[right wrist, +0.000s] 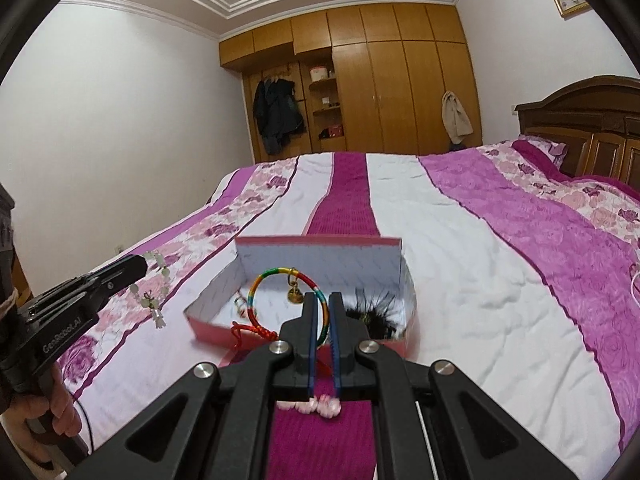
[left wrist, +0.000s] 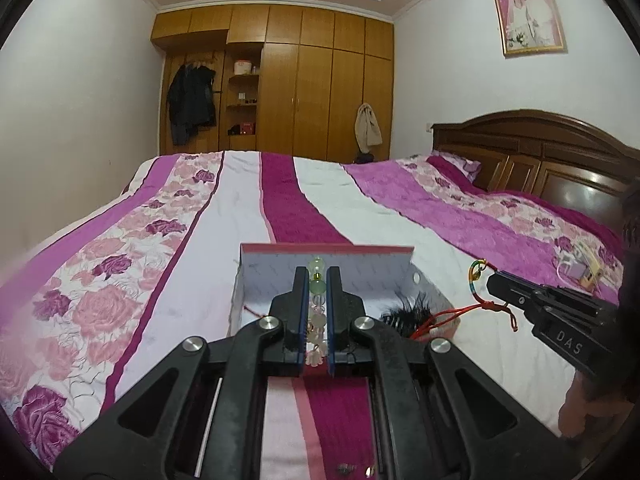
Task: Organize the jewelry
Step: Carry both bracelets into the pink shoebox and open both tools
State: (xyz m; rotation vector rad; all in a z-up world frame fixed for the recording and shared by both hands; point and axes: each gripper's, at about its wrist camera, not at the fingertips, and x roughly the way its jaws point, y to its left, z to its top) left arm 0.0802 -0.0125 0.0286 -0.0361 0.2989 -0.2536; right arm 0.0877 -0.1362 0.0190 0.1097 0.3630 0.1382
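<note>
- Left gripper (left wrist: pixel 319 276) clenched on pale bead bracelet (left wrist: pixel 317 268), held over the near edge of the open pink box (left wrist: pixel 256 276).
- Right gripper (right wrist: pixel 321 300) grasping rainbow cord bangle (right wrist: pixel 280 274) with small bell, probably brass, above box.
- Bedspread (right wrist: pixel 460 240) open right of box.

We have 2 wrist cams, both low over the bed (left wrist: pixel 200 208), facing the wardrobe (left wrist: pixel 316 80) at the far wall. Left cam sits close behind the box (left wrist: pixel 332 268); right cam looks from further right. Both share box, bed, wardrobe, and each sees the other gripper.
</note>
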